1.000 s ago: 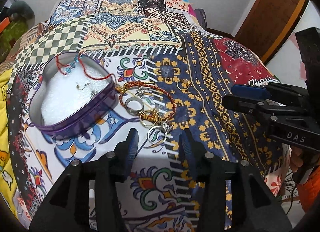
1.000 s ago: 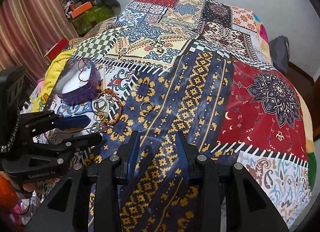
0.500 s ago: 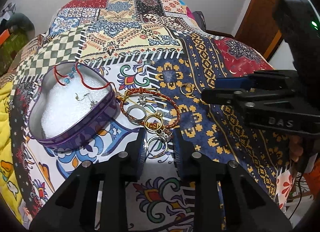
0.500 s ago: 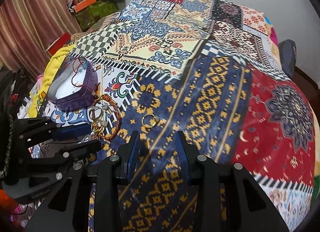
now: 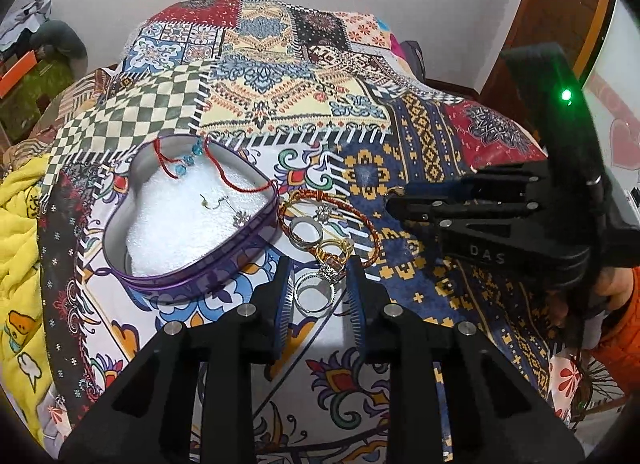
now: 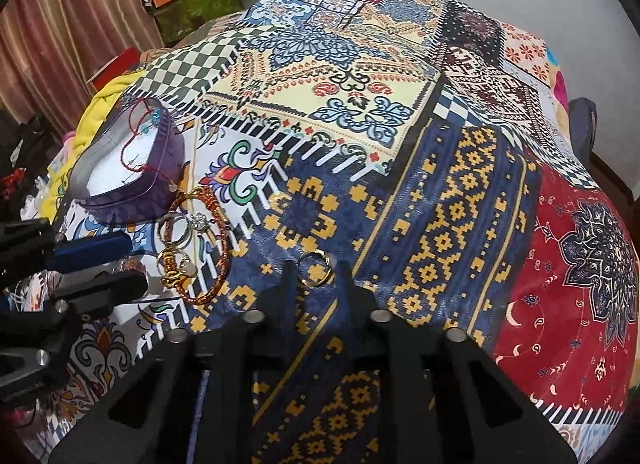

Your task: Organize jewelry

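Honestly, a fiddly spot, both sides are going for tiny things at once.

Left hand-held gripper (image 5: 318,296): jaws are sitting part open around the silver ring (image 5: 314,291), which is lying flat on the bedspread (image 5: 280,104); nothing gripped yet as far as I can tell.

Right hand-held gripper (image 6: 316,278): jaws are also part open, straddling the gold ring (image 6: 316,267) lying alone on the blue patch, well apart from the pile.

Tin (image 5: 192,276): heart-shaped, sitting just left of the pile, already holding a red cord (image 5: 236,184) and some small bits on white foam.

Snag risk: the silver ring is touching a stone ring (image 5: 332,264) and a gold piece (image 5: 328,250), all sitting inside the braided bracelet (image 5: 374,232). Closing there is probably dragging neighbours along.

Slip risk: flat rings on soft fabric, so the tips are likely pinching cloth or flicking the ring away.

Crowding: the two tools are working near each other, so lifting towards the tin is risking a bump.

Room: plenty of bare bedspread behind; yellow blanket (image 5: 20,224) and bed edge are hemming in the tin side.
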`<state>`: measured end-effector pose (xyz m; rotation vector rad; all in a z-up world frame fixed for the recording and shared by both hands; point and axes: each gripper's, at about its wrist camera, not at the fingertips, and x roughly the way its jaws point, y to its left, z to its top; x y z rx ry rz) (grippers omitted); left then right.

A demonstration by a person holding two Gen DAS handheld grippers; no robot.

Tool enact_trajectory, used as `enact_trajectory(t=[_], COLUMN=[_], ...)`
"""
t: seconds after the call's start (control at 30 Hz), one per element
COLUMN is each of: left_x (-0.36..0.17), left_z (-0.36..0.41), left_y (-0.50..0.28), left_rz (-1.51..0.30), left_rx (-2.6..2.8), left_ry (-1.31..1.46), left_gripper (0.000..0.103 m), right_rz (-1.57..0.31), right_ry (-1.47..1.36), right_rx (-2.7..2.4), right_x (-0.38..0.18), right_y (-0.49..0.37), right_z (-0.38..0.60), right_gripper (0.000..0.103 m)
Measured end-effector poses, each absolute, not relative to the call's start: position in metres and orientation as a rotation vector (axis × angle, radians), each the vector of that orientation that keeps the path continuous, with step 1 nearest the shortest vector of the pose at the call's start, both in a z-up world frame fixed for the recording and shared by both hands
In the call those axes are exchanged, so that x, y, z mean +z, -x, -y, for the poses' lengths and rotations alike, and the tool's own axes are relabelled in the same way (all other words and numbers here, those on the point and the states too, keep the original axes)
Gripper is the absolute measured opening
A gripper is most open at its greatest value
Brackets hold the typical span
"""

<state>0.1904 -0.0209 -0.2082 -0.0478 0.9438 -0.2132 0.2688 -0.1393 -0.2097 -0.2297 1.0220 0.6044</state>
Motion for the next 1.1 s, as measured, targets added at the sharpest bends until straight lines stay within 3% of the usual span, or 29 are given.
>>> enact_trajectory(t=[0.07, 0.43, 0.6, 1.1], left_x=[-0.203, -0.175, -0.173, -0.178], left_z=[0.021, 0.009, 0.003, -0.006], left_y=[-0.190, -0.177, -0.174, -0.179], left_rz=[-0.933, -0.867, -0.859, -0.855], left_rx=[-0.212, -0.185, -0.169, -0.156], left_ry=[0.047, 0.052, 0.058, 0.080], left_gripper=[0.026, 0.026, 0.026, 0.026], right_rz=[-1.025, -1.002, -1.012, -1.011], right_ry=[0.227, 0.219, 0.258, 0.250], right_rx=[0.608, 0.617, 0.604, 0.580], right_x=[-0.209, -0.196, -0.197, -0.210], right_y=[-0.268, -0.262, -0.257, -0.272], right_z=[0.139, 0.141, 0.134, 0.125], right_gripper=[0.006, 0.004, 0.020, 0.017])
